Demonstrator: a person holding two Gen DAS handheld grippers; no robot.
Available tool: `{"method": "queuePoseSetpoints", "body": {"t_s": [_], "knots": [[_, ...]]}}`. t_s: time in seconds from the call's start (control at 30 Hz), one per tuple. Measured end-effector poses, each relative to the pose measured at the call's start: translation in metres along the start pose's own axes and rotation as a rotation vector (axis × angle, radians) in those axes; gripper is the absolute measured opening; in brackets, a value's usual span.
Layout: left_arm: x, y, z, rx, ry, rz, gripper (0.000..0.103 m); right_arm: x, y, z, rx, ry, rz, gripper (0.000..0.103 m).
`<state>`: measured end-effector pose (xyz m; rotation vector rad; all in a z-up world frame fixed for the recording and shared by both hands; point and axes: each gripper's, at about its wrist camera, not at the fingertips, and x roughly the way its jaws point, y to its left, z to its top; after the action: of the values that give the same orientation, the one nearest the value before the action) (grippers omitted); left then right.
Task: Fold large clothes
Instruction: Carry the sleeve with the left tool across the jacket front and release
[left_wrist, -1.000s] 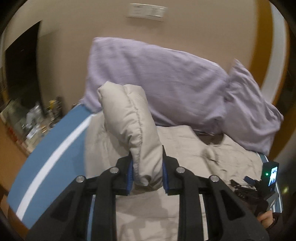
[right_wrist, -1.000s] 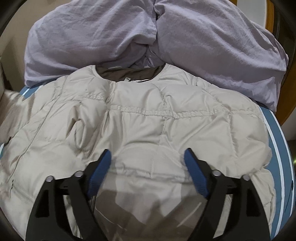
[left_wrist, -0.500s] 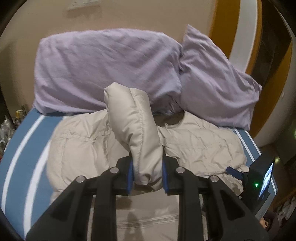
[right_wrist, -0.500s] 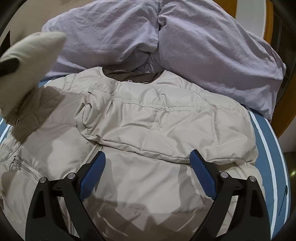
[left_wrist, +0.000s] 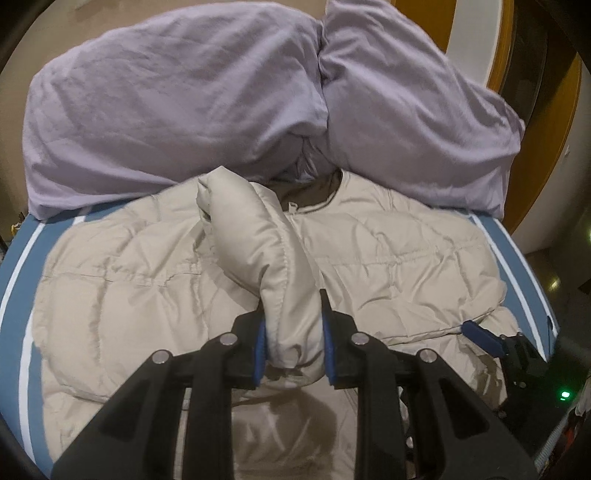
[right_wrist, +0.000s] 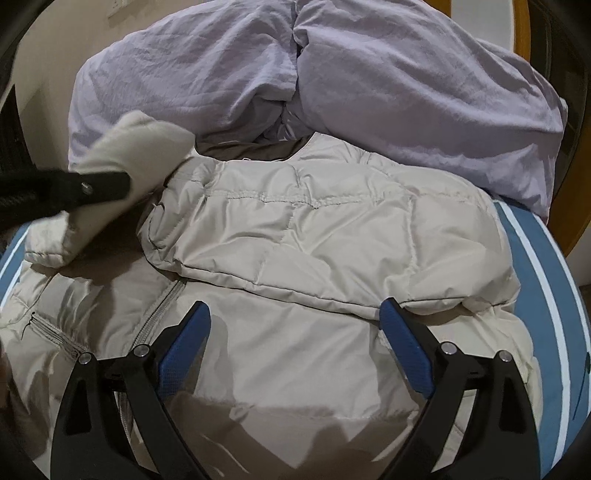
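1. While my left gripper (left_wrist: 293, 343) clamps the sleeve (left_wrist: 258, 251), I log its length slanting toward the pillows (left_wrist: 177, 96).
2. Jacket (right_wrist: 332, 240): collar against pillows, hem nearest me.
3. Right gripper (right_wrist: 295, 354): spread wide above jacket, empty.

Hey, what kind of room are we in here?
Most likely a bedroom: two lilac pillows rest against the wall at the head of a blue striped bed, where the beige puffer jacket lies spread out.
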<state>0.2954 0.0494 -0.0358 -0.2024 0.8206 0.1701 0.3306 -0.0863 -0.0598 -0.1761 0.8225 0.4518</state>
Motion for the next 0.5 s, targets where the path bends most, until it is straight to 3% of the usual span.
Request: {"method": "queuePoseSetpoints", "body": {"t_s": [0.23, 0.37, 0.5], "knots": [[0.002, -0.016, 0.003, 0.056, 0.017, 0.021, 0.032, 0.007, -0.006, -0.007, 0.042, 0.011, 0.035, 0.096], [-0.011, -0.021, 0.006, 0.081, -0.021, 0.037, 0.053, 0.01, -0.009, -0.011, 0.062, 0.017, 0.054, 0.096], [-0.018, -0.016, 0.01, 0.076, -0.039, 0.074, 0.056, 0.009, -0.012, -0.012, 0.079, 0.021, 0.052, 0.096]]}}
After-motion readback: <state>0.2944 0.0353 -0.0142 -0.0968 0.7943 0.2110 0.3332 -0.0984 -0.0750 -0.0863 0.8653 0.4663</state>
